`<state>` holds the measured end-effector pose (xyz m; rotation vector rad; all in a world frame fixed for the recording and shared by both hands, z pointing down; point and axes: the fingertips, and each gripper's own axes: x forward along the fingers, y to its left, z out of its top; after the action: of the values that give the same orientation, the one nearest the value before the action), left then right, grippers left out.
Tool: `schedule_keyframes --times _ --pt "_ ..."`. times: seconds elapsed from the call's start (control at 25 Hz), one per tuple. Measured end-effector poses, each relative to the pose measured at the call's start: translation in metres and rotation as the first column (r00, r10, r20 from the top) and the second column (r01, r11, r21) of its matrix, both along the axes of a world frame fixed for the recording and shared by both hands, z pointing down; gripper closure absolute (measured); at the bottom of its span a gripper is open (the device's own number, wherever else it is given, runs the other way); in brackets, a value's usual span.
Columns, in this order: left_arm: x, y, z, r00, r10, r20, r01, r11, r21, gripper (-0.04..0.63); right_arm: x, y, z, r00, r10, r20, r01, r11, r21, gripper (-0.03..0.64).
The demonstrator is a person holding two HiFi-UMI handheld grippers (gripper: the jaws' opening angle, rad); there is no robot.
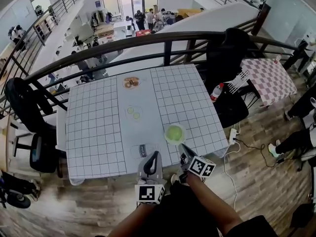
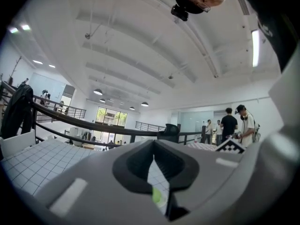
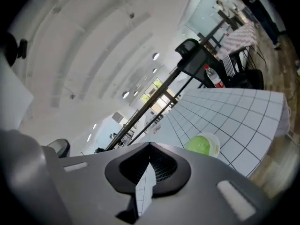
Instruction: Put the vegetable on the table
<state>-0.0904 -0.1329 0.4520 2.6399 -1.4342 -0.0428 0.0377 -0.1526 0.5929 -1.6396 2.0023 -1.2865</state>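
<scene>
Head view: the pale green round vegetable [image 1: 175, 133] sits in a shallow white bowl [image 1: 166, 138] on the grid-patterned white counter [image 1: 98, 127], close to the near edge. The right claw [image 1: 182, 148] is just short of it and the left claw [image 1: 157, 155] is beside that. Left gripper view: the left claw [image 2: 153, 157] has its jaws together on nothing, so it cannot steady the bowl if contact pushes it toward the edge. Right gripper view: the right claw [image 3: 149, 165] is likewise closed and empty. An advance without opening first would probably bump the vegetable [image 3: 200, 145], rolling it out or tipping the light bowl [image 3: 217, 145].
</scene>
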Motion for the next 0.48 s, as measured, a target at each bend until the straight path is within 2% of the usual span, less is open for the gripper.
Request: schedule_keyframes --times 0.2,0.36,0.48 --pt "-0.010 -0.001 0.014 0.999 0.039 0.008 -0.040 0.999 0.023 0.588 -0.031 0.013 -0.035 0.979 -0.030 -0.201 0.062 0.986 0.156 0.618" --pt "-0.010 0.006 0.018 0.998 0.053 0.026 -0.053 0.999 0.004 0.588 -0.042 0.023 -0.078 0.899 0.007 -0.437 0.125 0.954 0.271 0.618" --pt "-0.008 0.013 0.014 0.997 0.074 0.023 -0.075 0.997 0.023 0.588 -0.050 0.037 -0.100 0.852 0.055 -0.520 0.141 0.934 0.329 0.618"
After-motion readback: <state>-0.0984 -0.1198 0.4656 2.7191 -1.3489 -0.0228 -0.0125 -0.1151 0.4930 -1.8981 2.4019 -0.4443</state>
